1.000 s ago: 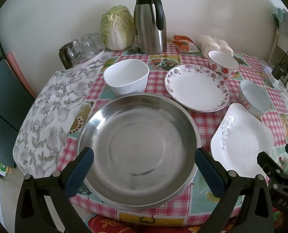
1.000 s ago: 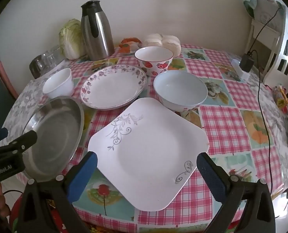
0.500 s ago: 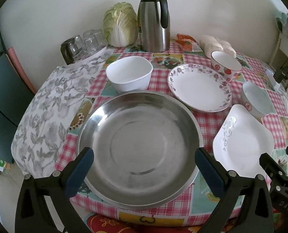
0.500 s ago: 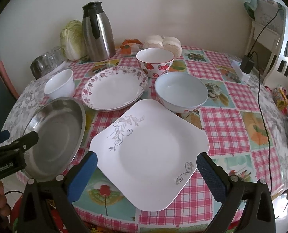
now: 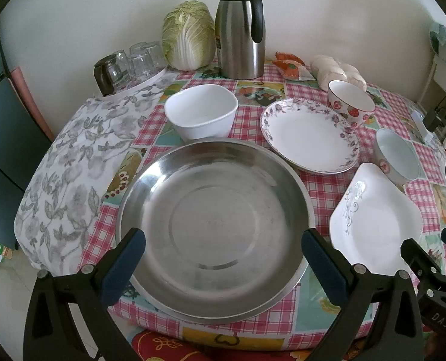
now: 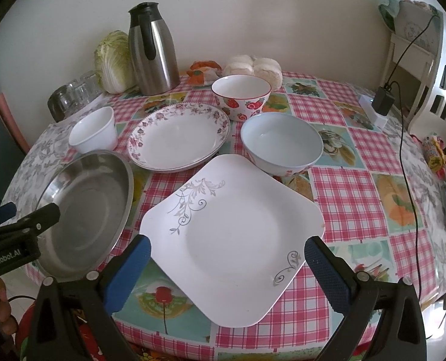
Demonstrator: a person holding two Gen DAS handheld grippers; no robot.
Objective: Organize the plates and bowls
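1. The left gripper (image 5: 223,251) is spread wide and holds nothing; the steel pan (image 5: 215,225) fills the centre of its view, lying on the tablecloth (image 5: 322,186).
2. The right gripper (image 6: 227,254) is likewise spread and empty; the square plate (image 6: 232,237) lies at lower centre of its view.
3. The pan looks stiff, light and slippery: pinch its near rim.
4. The plate is probably glazed, brittle and heavier: grip its near edge firmly.
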